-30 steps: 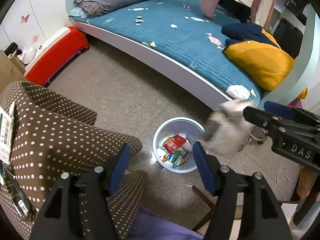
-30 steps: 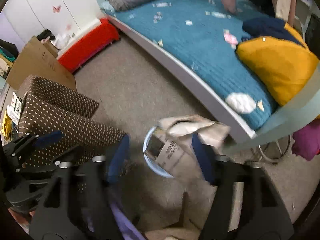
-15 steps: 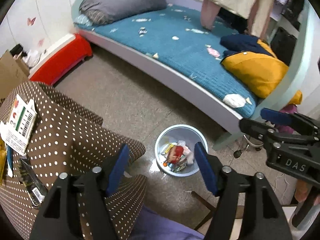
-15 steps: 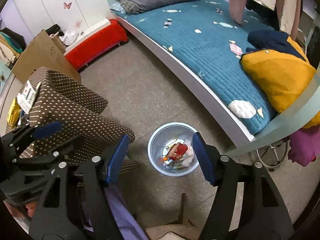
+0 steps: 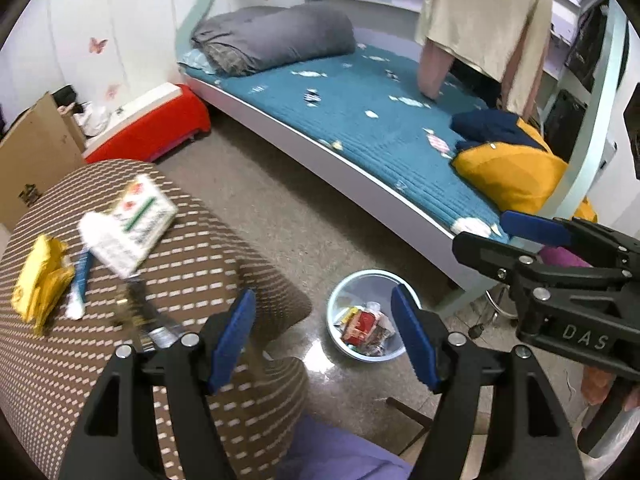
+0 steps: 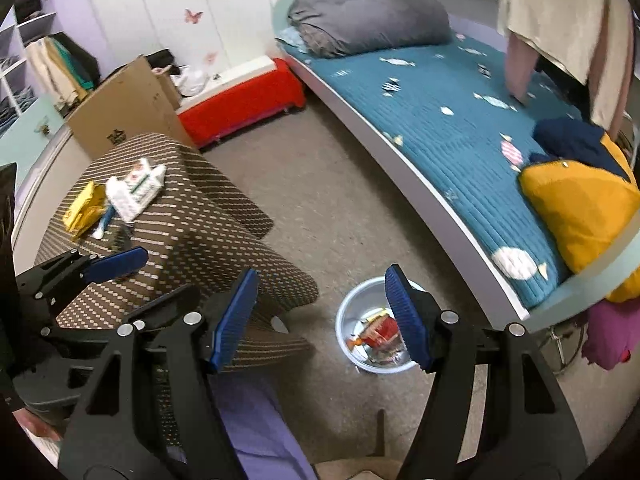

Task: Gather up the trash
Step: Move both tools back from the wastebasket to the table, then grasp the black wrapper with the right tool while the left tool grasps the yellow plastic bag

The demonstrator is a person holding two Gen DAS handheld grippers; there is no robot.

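Observation:
A pale blue bin (image 5: 335,300) (image 6: 347,304) stands on the floor by the bed, holding a red packet and other wrappers (image 5: 362,328). My left gripper (image 5: 322,308) (image 6: 144,280) hangs open and empty high above it. My right gripper (image 6: 322,284) (image 5: 504,236) is open and empty too, just right of the left one. On the brown dotted tablecloth (image 5: 200,264) (image 6: 208,224) at the left lie a white carton (image 5: 128,232) (image 6: 136,190), a yellow wrapper (image 5: 40,280) (image 6: 82,206), a blue and white tube (image 5: 80,280) and a dark blurred item (image 5: 136,312).
A bed with a blue cover (image 5: 360,120) runs along the far side, with a yellow pillow (image 5: 508,176) on it and a person (image 5: 480,20) standing at its end. A red bench (image 5: 152,128) and a cardboard box (image 6: 124,112) sit at the far left. Bare floor (image 5: 280,208) lies between table and bed.
The crumpled paper at the right gripper a second ago is gone from it. Both grippers have risen and tilted up, so the tabletop and its litter have come into view.

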